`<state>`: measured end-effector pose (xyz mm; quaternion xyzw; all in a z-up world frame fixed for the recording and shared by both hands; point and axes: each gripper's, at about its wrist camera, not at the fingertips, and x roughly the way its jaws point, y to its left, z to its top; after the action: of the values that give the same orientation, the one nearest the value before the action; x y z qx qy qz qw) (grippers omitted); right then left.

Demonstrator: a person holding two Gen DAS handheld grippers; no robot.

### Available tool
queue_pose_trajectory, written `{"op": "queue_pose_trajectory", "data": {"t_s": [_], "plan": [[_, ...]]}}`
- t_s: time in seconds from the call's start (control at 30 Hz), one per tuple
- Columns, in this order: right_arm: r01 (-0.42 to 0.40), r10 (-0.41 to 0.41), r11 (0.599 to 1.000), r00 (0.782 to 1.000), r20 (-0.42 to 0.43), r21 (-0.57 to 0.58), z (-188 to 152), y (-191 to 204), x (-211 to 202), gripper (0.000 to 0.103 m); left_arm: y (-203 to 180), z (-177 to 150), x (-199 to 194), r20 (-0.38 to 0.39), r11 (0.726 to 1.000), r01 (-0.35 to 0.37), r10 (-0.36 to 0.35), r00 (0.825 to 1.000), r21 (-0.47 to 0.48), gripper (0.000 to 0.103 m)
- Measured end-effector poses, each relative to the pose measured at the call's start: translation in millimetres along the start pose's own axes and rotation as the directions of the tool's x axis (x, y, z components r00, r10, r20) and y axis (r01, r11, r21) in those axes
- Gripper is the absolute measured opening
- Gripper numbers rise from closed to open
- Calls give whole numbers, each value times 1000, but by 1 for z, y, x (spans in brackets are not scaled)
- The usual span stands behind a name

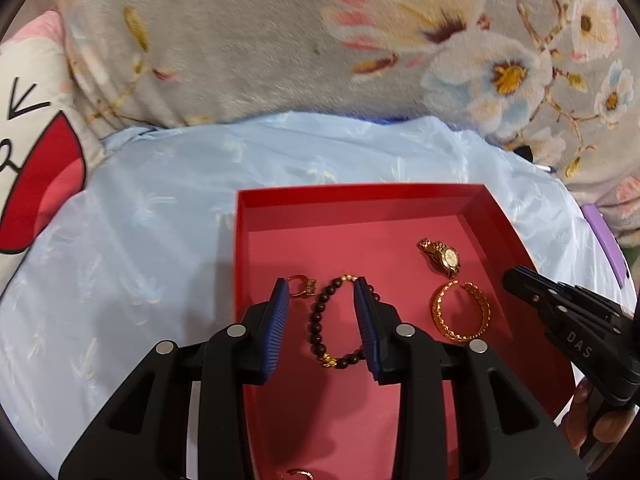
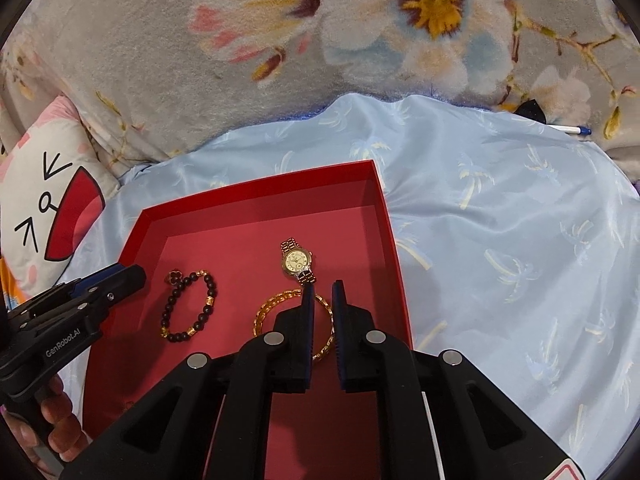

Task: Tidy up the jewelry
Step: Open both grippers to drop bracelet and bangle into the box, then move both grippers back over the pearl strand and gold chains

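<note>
Hovering over the matte red cardboard tray (image 1: 472,208), the left tool (image 1: 322,300) gapes around a round beaded bracelet (image 1: 320,320); the right tool (image 2: 322,296), fingers slightly apart, hangs over a gold chain bangle (image 2: 276,304).

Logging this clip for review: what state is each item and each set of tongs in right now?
Red box: open, no lid on it.
Bead bracelet: flat in the box, between the open left tongs.
Gold bangle: flat in the box, ungripped.
Watch: face up in the box.
Ring: in the box beside the bracelet.
Right tongs: narrowly open over the bangle, holding nothing.
</note>
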<state>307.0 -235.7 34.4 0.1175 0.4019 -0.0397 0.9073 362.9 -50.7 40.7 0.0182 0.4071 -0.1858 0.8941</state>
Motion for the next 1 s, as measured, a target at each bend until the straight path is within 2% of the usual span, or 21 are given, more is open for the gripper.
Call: {"op": "queue_pose_trajectory", "data": {"t_s": [0.2,0.47,0.57,0.63,1.0], "plan": [[0,1,1000,999,45,-12,-5,2,-24,11,0,-6,-27,64,998,-59,59,996,0,32],[-31,31,999,996,82,-10,-20,6,-65,15,-6,-24,-71,103,996,-89,88,991,6,33],[-34,36,999,995,96,-19,-32,8,-85,15,-9,-36,-88,111,995,-96,94,989,7,36],[-43,45,999,994,100,-19,-42,9,-98,15,-9,-45,-98,110,996,-88,88,990,-1,41],[-69,68,998,995,68,12,-113,-2,-156,20,-11,-115,-140,50,998,-60,61,997,-23,41]]}}
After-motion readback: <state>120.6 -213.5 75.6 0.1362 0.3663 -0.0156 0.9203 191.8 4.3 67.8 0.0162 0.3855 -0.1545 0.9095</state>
